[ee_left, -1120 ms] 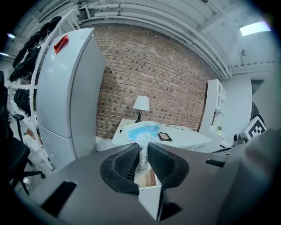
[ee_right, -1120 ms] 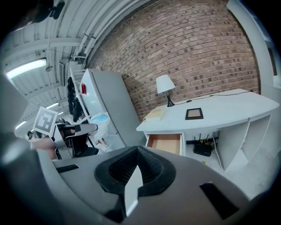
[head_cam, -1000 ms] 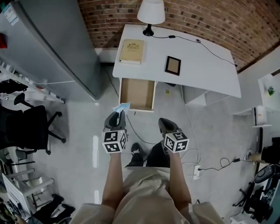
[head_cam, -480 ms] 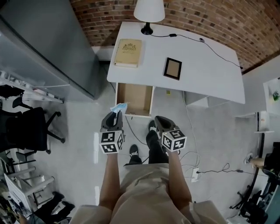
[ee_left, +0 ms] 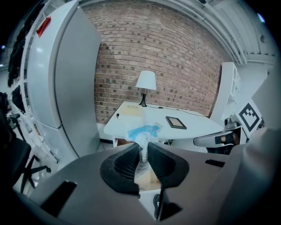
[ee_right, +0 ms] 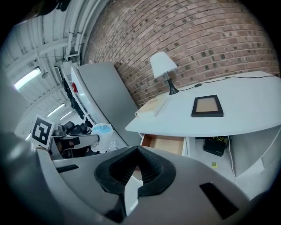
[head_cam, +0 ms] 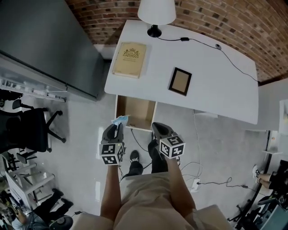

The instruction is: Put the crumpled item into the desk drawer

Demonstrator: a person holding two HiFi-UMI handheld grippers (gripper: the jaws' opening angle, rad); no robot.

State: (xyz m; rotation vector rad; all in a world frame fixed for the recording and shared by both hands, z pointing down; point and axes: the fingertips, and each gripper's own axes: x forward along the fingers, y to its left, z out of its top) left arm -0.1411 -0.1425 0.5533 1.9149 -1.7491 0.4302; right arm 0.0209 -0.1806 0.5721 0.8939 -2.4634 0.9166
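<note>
The left gripper [head_cam: 118, 129] is pinching the crumpled item [head_cam: 120, 120] between its jaws at centre frame. The blue-and-white wad is sitting over the front left corner of the open drawer [head_cam: 137, 112], under the desk [head_cam: 211, 90]. The right gripper [head_cam: 157, 129] is hovering just right of centre, jaws pressed together and empty.

lamp [head_cam: 156, 11]: shade cut by top edge | drawer [head_cam: 135, 112]: rear under desk [head_cam: 216, 76] | book [head_cam: 129, 59]: print unreadable
</note>
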